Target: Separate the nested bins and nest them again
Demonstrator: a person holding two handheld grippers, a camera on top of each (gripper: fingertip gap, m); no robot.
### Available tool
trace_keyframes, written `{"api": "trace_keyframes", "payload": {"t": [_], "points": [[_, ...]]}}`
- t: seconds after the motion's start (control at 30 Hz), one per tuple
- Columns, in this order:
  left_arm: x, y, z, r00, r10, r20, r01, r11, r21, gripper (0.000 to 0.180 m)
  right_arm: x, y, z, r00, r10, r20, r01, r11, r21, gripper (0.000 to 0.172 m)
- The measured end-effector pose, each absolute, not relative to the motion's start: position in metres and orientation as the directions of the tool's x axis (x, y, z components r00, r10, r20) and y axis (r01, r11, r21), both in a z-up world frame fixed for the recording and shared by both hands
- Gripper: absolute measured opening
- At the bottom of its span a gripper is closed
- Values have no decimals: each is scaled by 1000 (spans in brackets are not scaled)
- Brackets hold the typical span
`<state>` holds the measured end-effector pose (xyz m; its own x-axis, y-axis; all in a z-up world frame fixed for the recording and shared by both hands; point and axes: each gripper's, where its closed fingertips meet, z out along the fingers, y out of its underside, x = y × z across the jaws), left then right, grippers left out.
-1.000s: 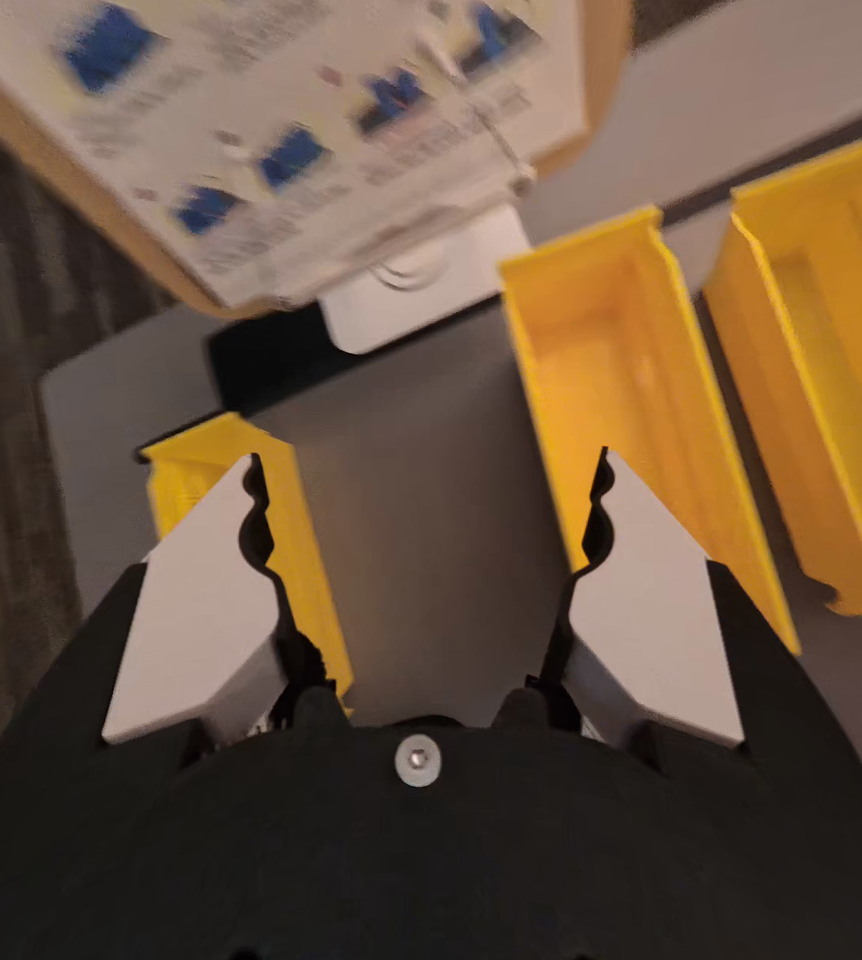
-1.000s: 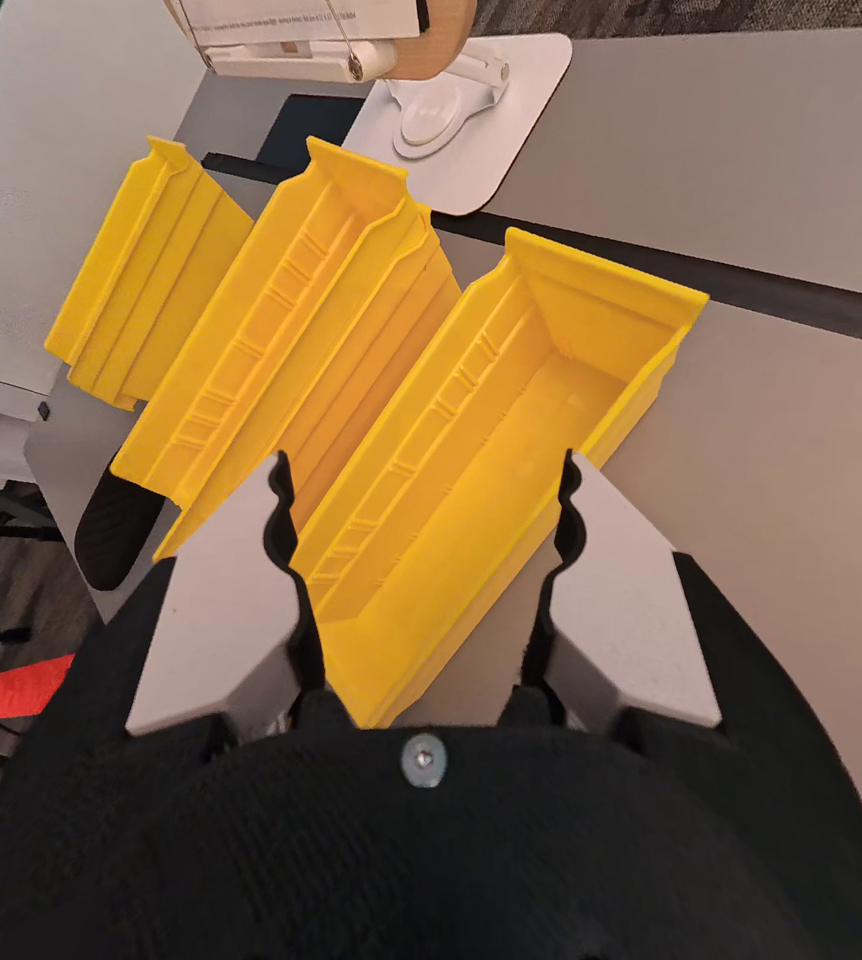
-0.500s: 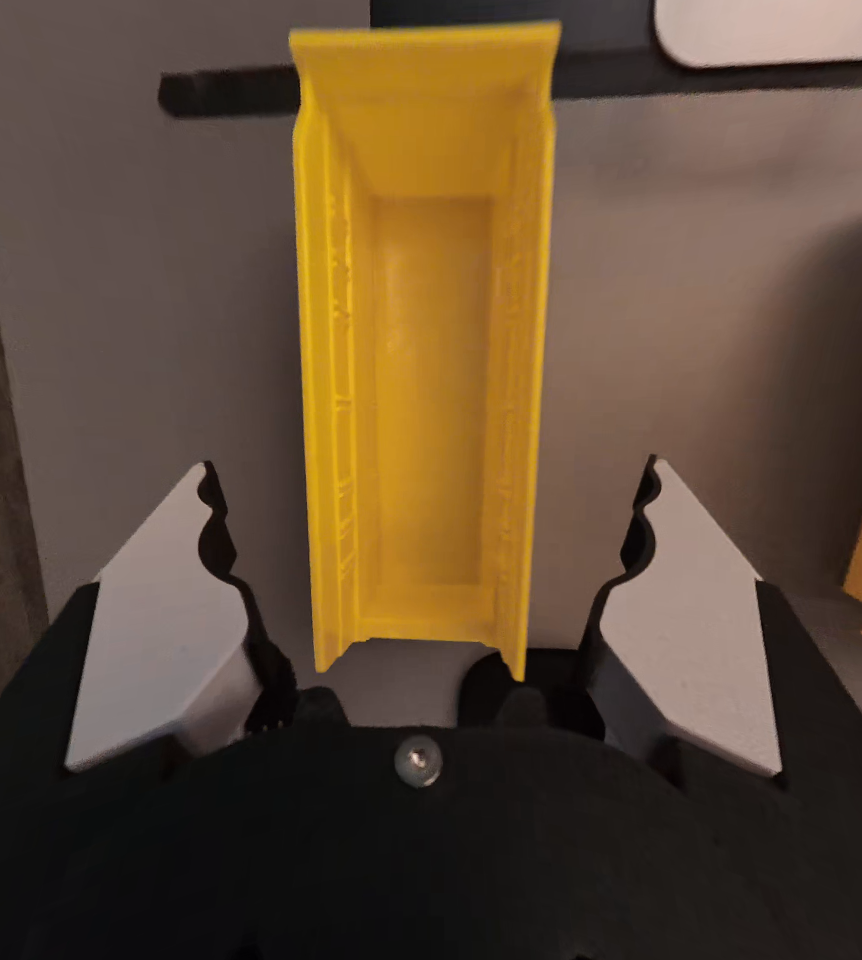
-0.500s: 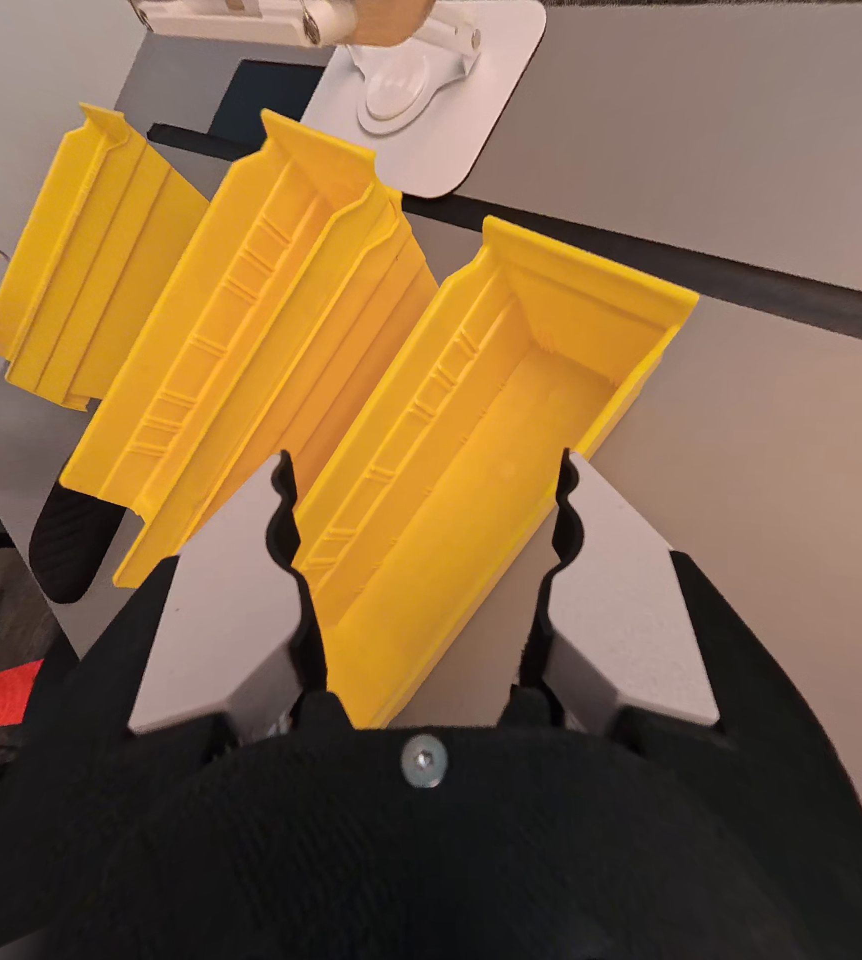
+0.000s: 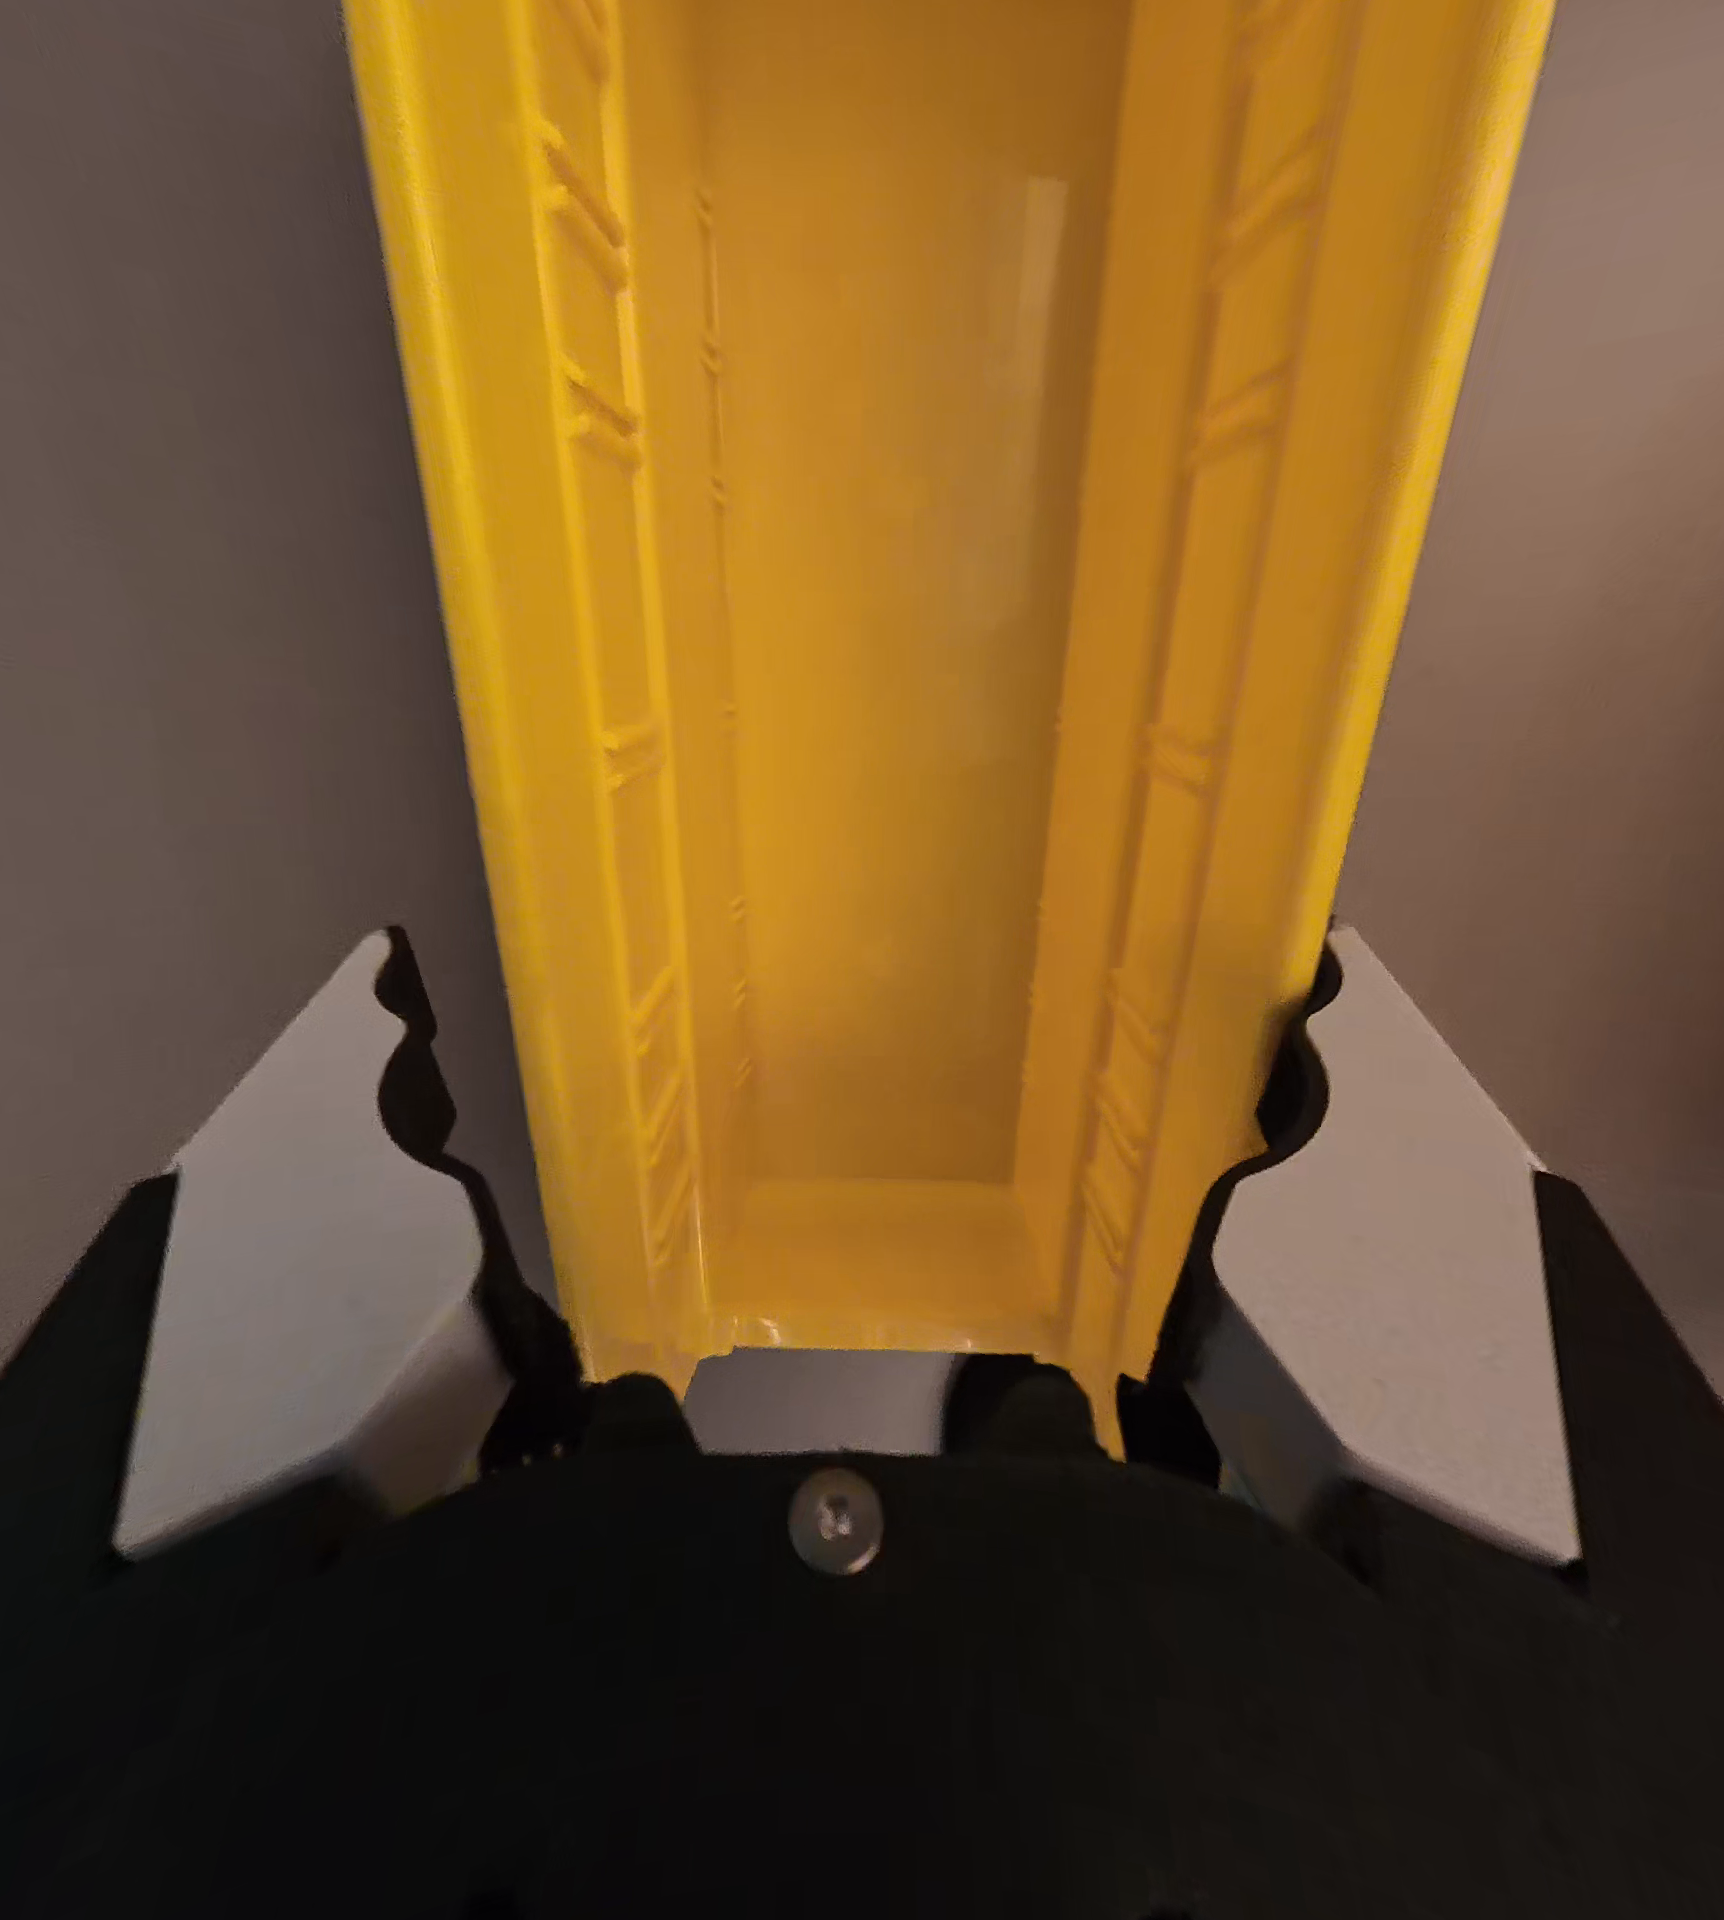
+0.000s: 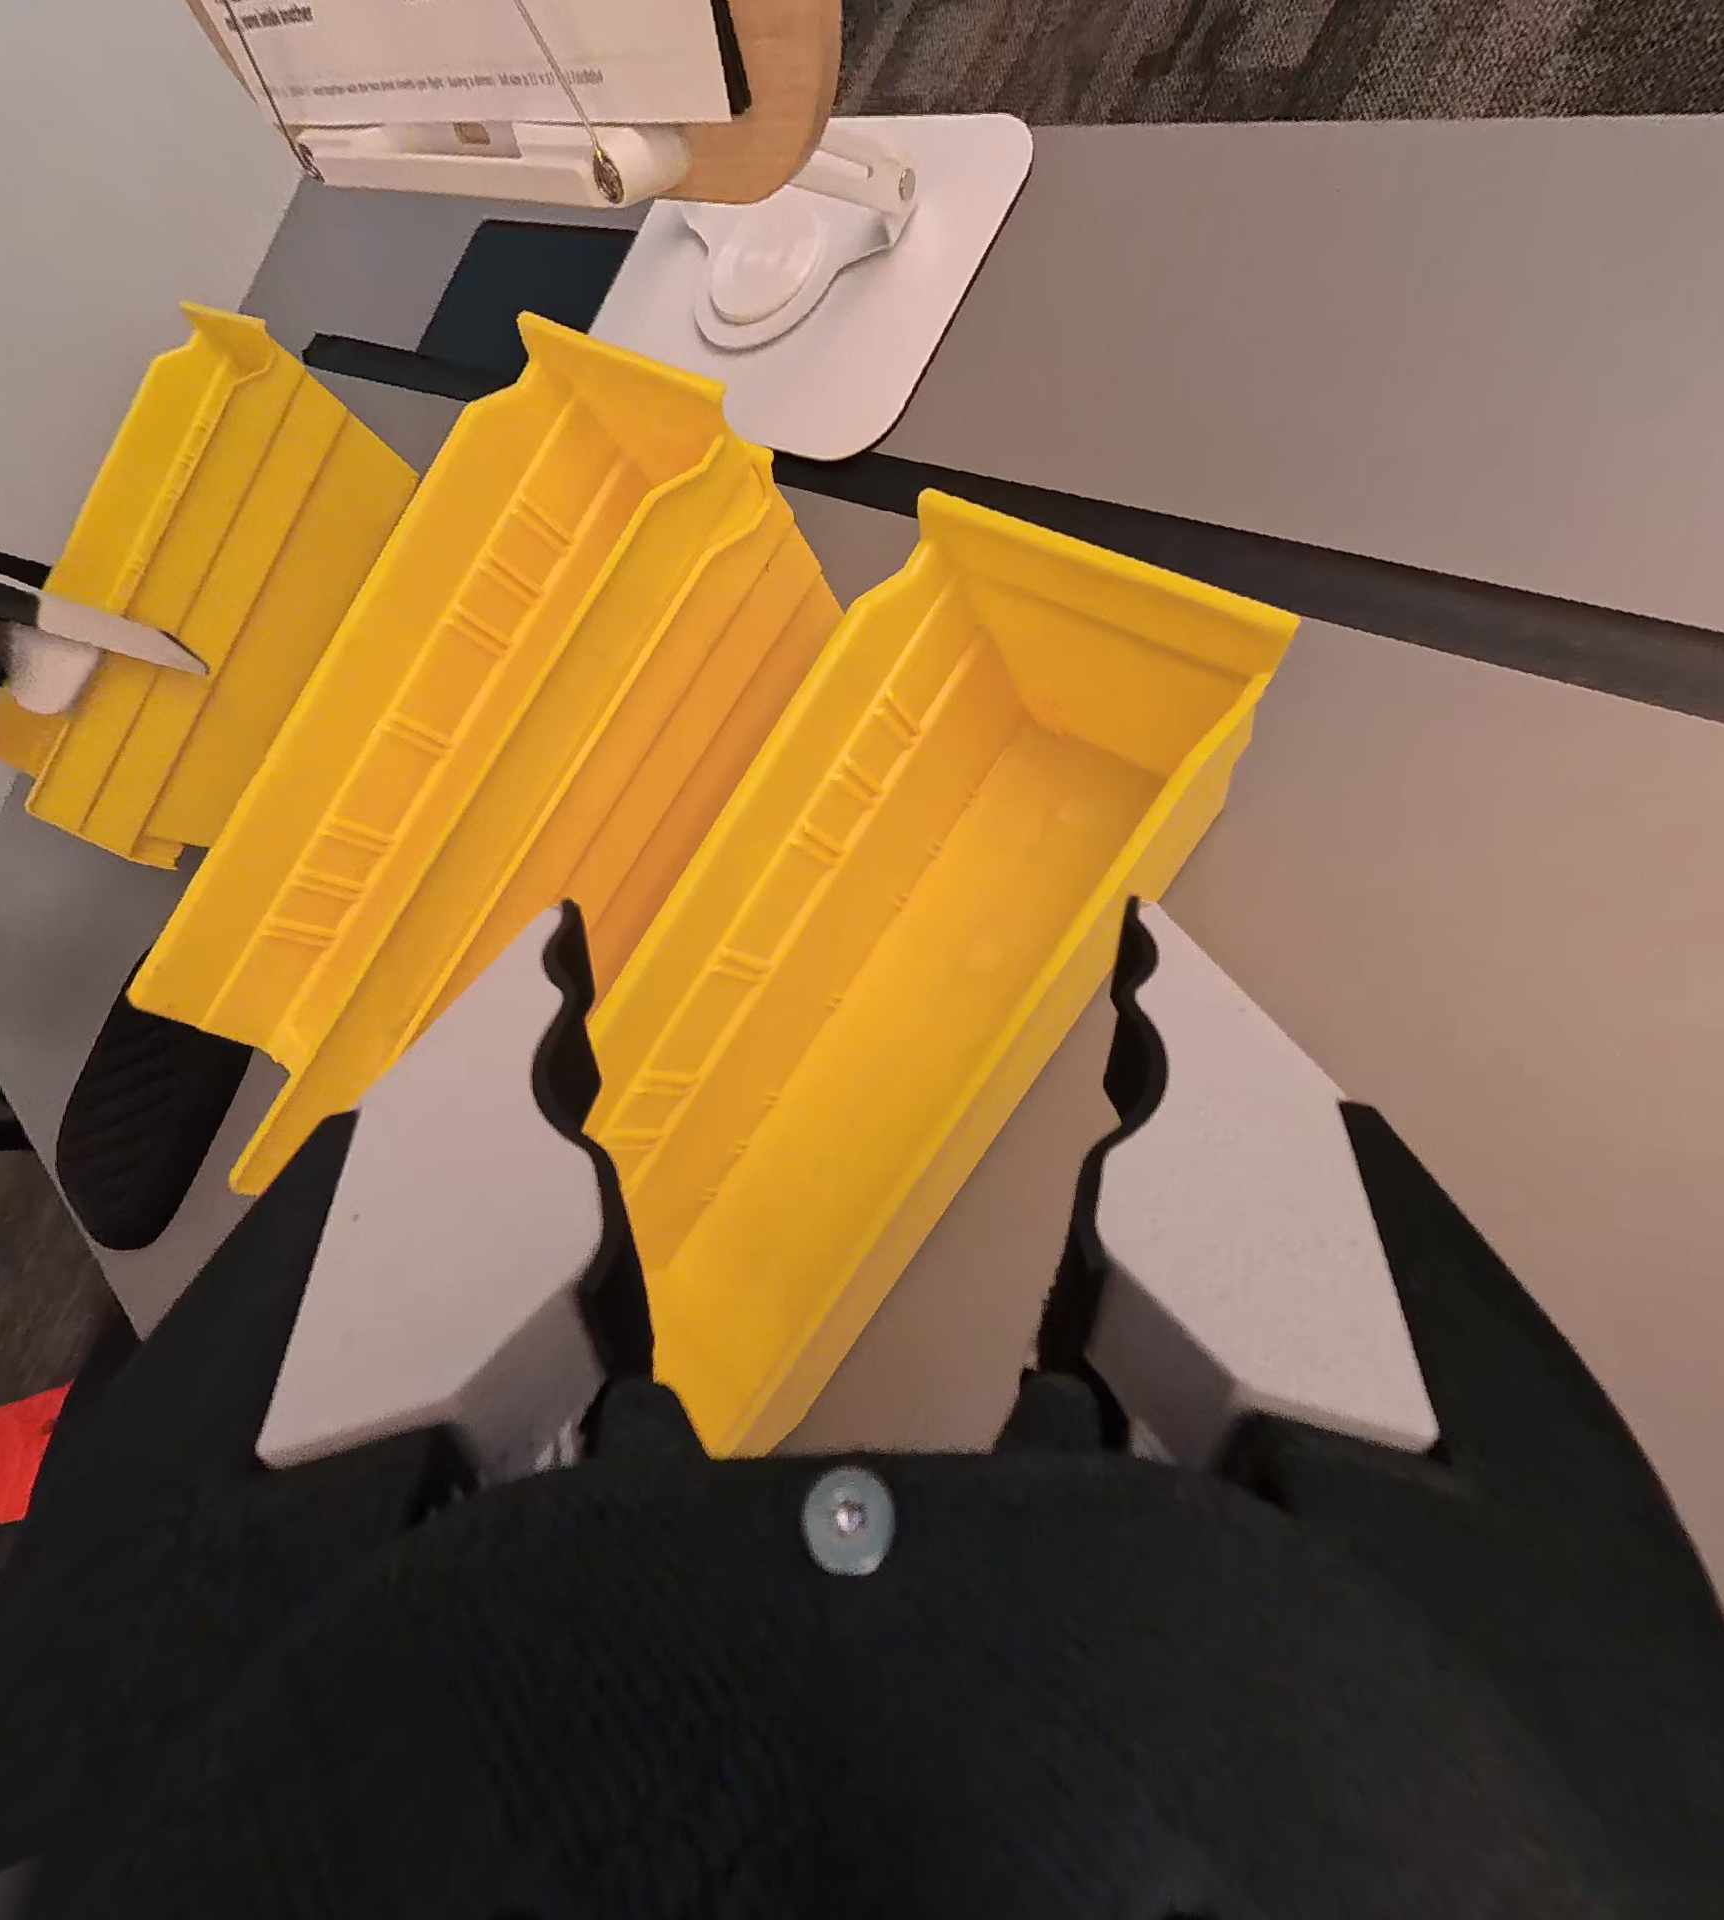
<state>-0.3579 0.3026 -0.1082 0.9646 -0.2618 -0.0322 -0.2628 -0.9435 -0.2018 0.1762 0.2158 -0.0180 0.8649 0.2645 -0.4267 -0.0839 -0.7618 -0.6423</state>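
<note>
Separation done: three yellow bins lie apart on the table [image 6: 1460,312]. Middle bin [image 6: 484,748] is the landmark; left bin [image 6: 203,582] beside it, right bin [image 6: 941,935] on its other side.

Left gripper [image 5: 858,1039] spread wide astride left bin [image 5: 899,623], no clamp.

Right gripper [image 6: 847,997] open around right bin, not pressing.

Re-nesting not begun.
</note>
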Motion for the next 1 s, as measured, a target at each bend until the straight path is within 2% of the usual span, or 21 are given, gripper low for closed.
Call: {"api": "trace_keyframes", "payload": {"t": [0.17,0.5,0.77,1.0], "points": [[-350,300,-114,966,-259,26,-251,-953,-169,156,176,217,-21,867,259,-425,-82,-768,-635,101],[-348,300,-113,960,-279,-1,-275,-947,-168,154,170,217,-29,869,262,-421,-59,-788,-613,101],[-349,297,-110,964,-266,23,-259,-951,-167,135,168,216,-30,864,268,-425,-53,-793,-608,101],[-347,290,-107,968,-251,26,-246,-962,-122,124,166,216,-32,863,271,-427,-48,-797,-602,101]]}}
